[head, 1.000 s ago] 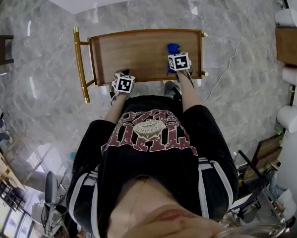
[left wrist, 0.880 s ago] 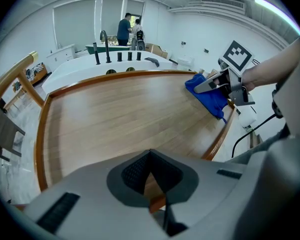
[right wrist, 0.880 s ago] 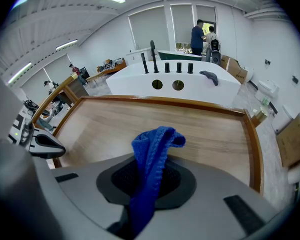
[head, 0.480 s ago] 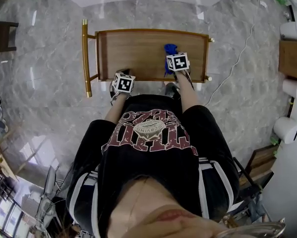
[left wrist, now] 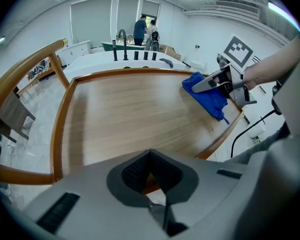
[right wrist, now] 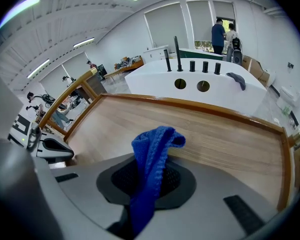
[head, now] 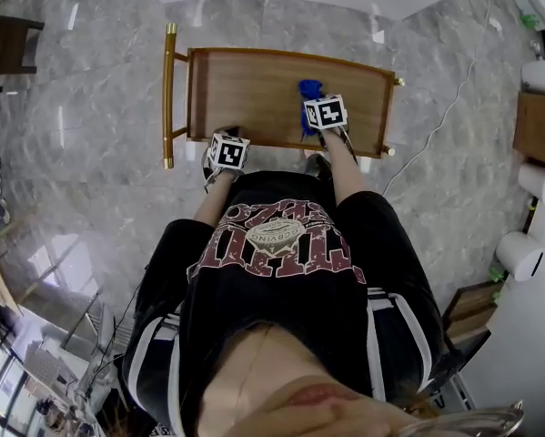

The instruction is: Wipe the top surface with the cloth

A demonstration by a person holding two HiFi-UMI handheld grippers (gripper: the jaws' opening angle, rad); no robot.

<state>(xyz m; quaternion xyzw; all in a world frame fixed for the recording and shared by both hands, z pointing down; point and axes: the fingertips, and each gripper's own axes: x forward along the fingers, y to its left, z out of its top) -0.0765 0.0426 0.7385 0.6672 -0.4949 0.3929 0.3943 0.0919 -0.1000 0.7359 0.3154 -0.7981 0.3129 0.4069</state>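
Right gripper (right wrist: pixel 148 181): jaws clamped on blue knitted cloth (right wrist: pixel 151 151), which bunches upward just ahead. Brown wooden rimmed top surface (right wrist: pixel 225 141) below and beyond. Grey left gripper (right wrist: pixel 59 150) far left, apart.

1. glossy grey marble floor (head: pixel 90 89) all around.
2. white counter (right wrist: pixel 155 79) with black taps (right wrist: pixel 177 46) and two round holes.
3. two people (right wrist: pixel 224 34) standing far back by a window.
4. thin cable (head: pixel 436 116) lying on the floor.
5. dark stool (head: pixel 4 48) at the left edge, cardboard box (head: pixel 540 127) at the right.
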